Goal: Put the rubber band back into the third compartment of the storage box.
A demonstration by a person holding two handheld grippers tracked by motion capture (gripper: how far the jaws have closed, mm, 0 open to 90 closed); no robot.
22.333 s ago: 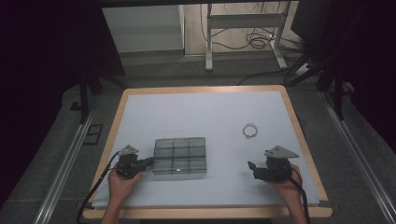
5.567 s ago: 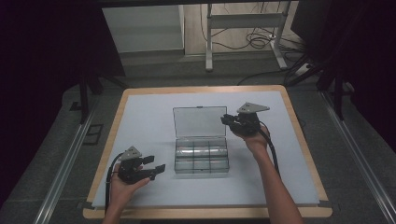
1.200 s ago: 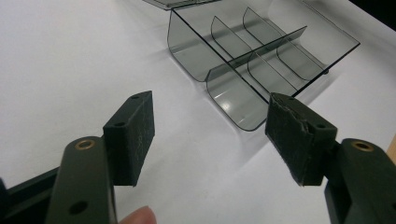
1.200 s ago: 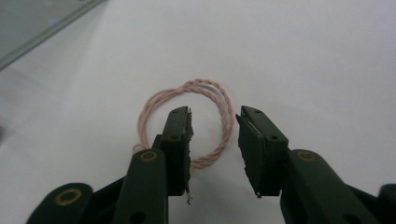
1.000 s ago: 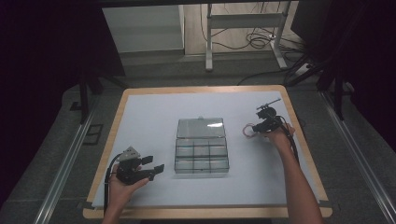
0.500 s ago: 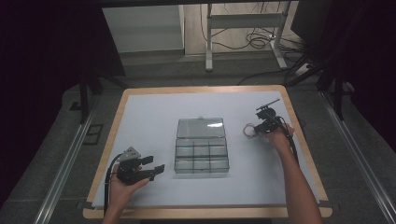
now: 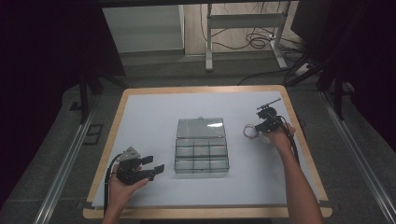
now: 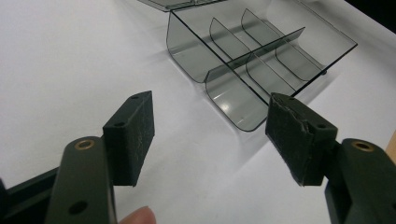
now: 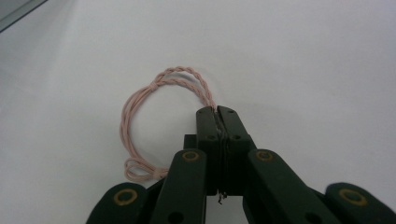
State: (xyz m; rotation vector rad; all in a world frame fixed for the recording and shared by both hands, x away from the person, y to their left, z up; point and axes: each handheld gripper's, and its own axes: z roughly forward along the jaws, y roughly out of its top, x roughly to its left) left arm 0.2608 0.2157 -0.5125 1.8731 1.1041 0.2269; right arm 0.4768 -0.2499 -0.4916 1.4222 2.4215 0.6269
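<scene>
A loop of pink twisted cord (image 9: 140, 107) lies on the white table, right of the box. My right gripper (image 9: 217, 112) has just been closing and is now shut on one strand of it; from above, that gripper (image 7: 258, 127) reaches left onto the cord (image 7: 249, 132). A clear smoky divided box (image 7: 201, 157) sits mid-table with its lid (image 7: 201, 127) laid open behind it. My left gripper (image 7: 153, 164) rests open at the front left, its jaws pointing at the box (image 8: 261, 51). Nothing is between the left gripper's (image 8: 210, 105) pads.
A white sheet (image 7: 154, 116) covers the table, framed by a wooden rim (image 7: 205, 212). A dark floor with metal rails surrounds it, and cables and a table leg lie beyond the far edge.
Since the oldest frames the box has been turned and its lid opened, and my right hand has moved from the lid to the cord. Over the last second both hands stay put.
</scene>
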